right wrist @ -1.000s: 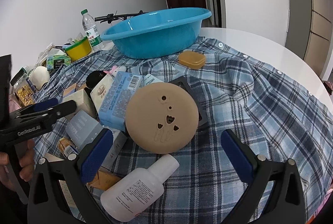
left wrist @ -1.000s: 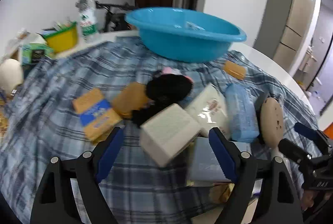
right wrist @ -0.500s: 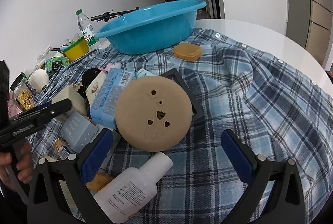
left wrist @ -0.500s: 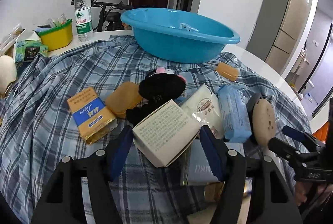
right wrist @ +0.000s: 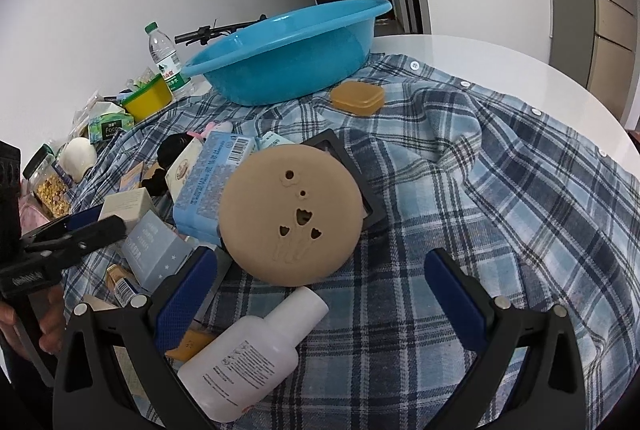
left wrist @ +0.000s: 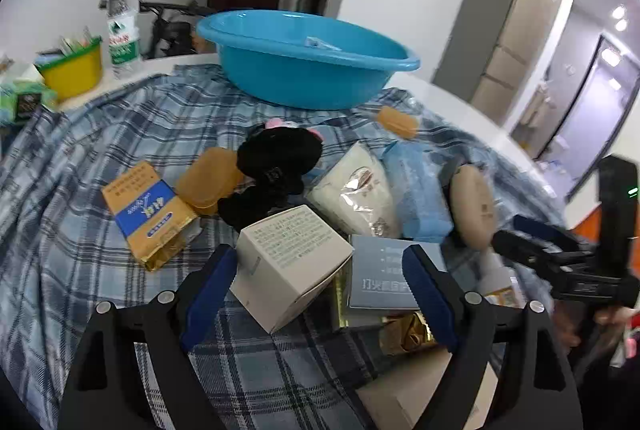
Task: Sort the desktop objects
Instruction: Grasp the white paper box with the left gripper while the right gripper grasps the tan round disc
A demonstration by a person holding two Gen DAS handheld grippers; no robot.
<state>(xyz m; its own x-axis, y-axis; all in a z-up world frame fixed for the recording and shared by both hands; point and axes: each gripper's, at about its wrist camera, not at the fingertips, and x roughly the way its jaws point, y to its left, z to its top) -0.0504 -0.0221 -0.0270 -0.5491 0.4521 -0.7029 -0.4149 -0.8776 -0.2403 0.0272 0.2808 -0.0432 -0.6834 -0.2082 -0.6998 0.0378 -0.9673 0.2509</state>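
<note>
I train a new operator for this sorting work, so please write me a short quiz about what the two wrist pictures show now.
1. True or false: the right tool is shut on the white bottle.
2. Which thing lies between the fingers of the left tool? A. black plush toy B. white box C. yellow tub
3. Fill in the colour: the basin at the far side of the plaid cloth is ___.

Key: 1 false: it is open, and the bottle lies beside its finger. 2 B. 3 blue.

The basin (right wrist: 288,64) sits far on the cloth (right wrist: 500,190); the disc (right wrist: 290,214) leans nearer, the bottle (right wrist: 248,354) nearest.
</note>
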